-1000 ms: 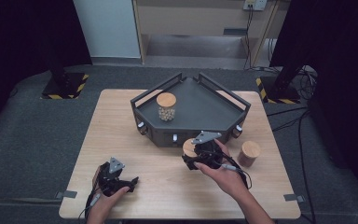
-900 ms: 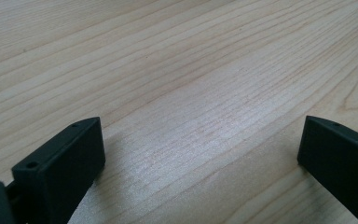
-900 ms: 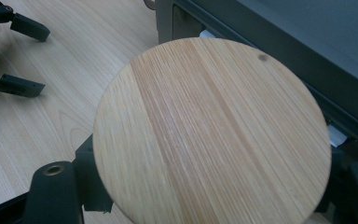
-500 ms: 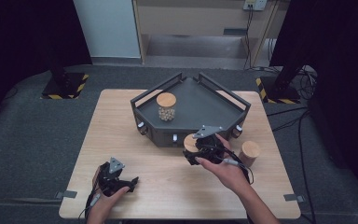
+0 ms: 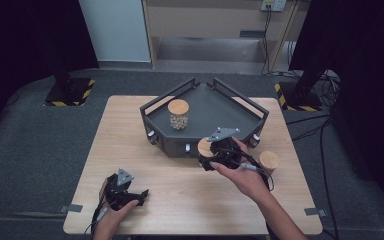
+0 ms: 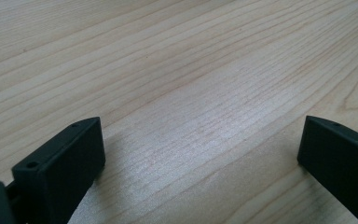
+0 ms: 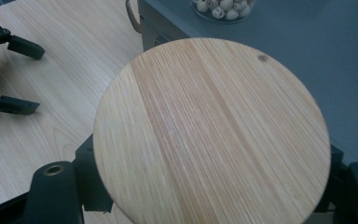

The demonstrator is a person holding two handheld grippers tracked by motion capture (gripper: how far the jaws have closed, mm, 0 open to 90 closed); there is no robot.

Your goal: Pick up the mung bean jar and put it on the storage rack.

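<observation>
Right now we hold a jar with a wooden lid (image 7: 212, 135) in our right gripper (image 5: 215, 155) — the jaws clamp it from both sides, just at the front edge of the dark tray (image 5: 220, 107). Inside the tray stands another jar (image 5: 178, 114), filled with small pale balls. A third jar (image 5: 269, 162) sits on the table (image 5: 130, 130) just beside our right hand. Our left gripper (image 5: 127, 195) rests low over the bare wood near the table's front edge, jaws wide apart — nothing between them.

No readable text, label, brand, number or sign appears on anything in these views.
</observation>
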